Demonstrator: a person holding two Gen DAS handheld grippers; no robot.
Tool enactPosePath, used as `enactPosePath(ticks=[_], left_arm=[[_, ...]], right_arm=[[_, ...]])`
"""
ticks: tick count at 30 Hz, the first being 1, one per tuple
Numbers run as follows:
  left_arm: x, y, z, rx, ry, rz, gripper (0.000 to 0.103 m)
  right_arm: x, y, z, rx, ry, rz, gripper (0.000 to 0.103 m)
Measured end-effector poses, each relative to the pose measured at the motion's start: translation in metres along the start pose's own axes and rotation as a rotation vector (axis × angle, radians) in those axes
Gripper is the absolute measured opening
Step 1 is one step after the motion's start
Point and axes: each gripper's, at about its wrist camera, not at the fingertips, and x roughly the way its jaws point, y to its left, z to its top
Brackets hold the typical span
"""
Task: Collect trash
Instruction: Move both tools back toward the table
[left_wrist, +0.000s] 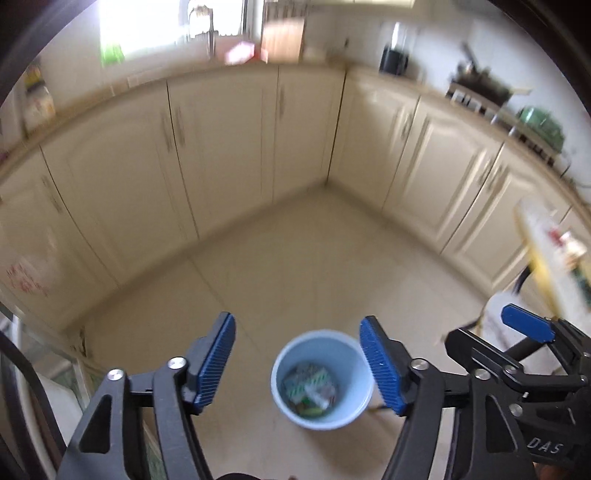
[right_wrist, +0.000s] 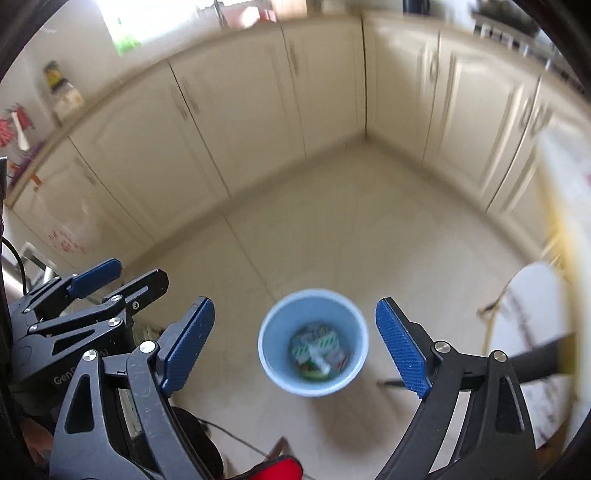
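A pale blue waste bin (left_wrist: 295, 354) stands on the tiled floor below both grippers. Crumpled wrappers and packets (left_wrist: 310, 387) lie in its bottom, green, white and red. My left gripper (left_wrist: 297, 318) hangs above the bin, open, with nothing between its blue pads. The right gripper (right_wrist: 295, 302) is also open and empty, its fingers framing the bin (right_wrist: 280, 332) and the trash (right_wrist: 317, 349) from above. Each gripper shows at the edge of the other's view: the right one (left_wrist: 528, 328) at the right, the left one (right_wrist: 96, 273) at the left.
Cream cabinet doors (left_wrist: 229, 147) run along two walls and meet in a corner. The counter above carries a stove (left_wrist: 476, 85), a dark appliance (left_wrist: 393, 61) and jars. A table edge with a yellow-trimmed cloth (left_wrist: 543, 266) and a white seat (right_wrist: 532, 306) stand at the right.
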Motion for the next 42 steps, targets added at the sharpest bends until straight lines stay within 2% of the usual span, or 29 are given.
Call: enactPosePath(ticks=[3,5,12,17,22,24,28,33,37,39,40,42], left_arm=[[-0.054,-0.016,-0.002,0.016,-0.12,-0.022,0.076],[-0.088,-0.028,-0.003,0.03,-0.195,-0.046,0.078],[-0.199,-0.075,-0.036,0.068,-0.448,-0.108,0.096],[-0.251,-0.11,-0.07,0.099,-0.591,-0.127,0.101],[-0.282,-0.141,-0.133,0.114,-0.699,-0.152,0.102],[-0.288,-0.144,-0.154,0.123,-0.731,-0.157,0.102],[-0.288,-0.145,-0.219,0.135,-0.8,-0.171,0.102],[-0.288,-0.139,-0.271,0.15,-0.813,-0.198,0.102],[-0.301,-0.142,-0.278,0.168,-0.824,-0.208,0.102],[-0.304,-0.144,-0.275,0.178,-0.825,-0.21,0.102],[-0.307,-0.145,-0.262,0.181,-0.824,-0.212,0.102],[-0.305,-0.148,-0.262,0.193,-0.817,-0.216,0.102]], right_arm=[[-0.063,0.01,0.004,-0.02,-0.118,-0.03,0.099],[-0.109,0.017,0.002,-0.03,-0.207,-0.048,0.1],[-0.249,0.021,-0.016,-0.04,-0.446,-0.115,0.103],[-0.336,0.031,-0.04,-0.051,-0.596,-0.2,0.103],[-0.407,0.043,-0.07,-0.055,-0.723,-0.276,0.103],[-0.43,0.046,-0.079,-0.058,-0.761,-0.314,0.103],[-0.465,0.05,-0.096,-0.05,-0.832,-0.382,0.103],[-0.489,0.048,-0.111,-0.025,-0.873,-0.419,0.103],[-0.496,0.038,-0.117,0.004,-0.886,-0.431,0.103],[-0.5,0.034,-0.118,0.021,-0.891,-0.439,0.103],[-0.501,0.031,-0.118,0.026,-0.891,-0.44,0.103],[-0.502,0.025,-0.121,0.04,-0.892,-0.446,0.103]])
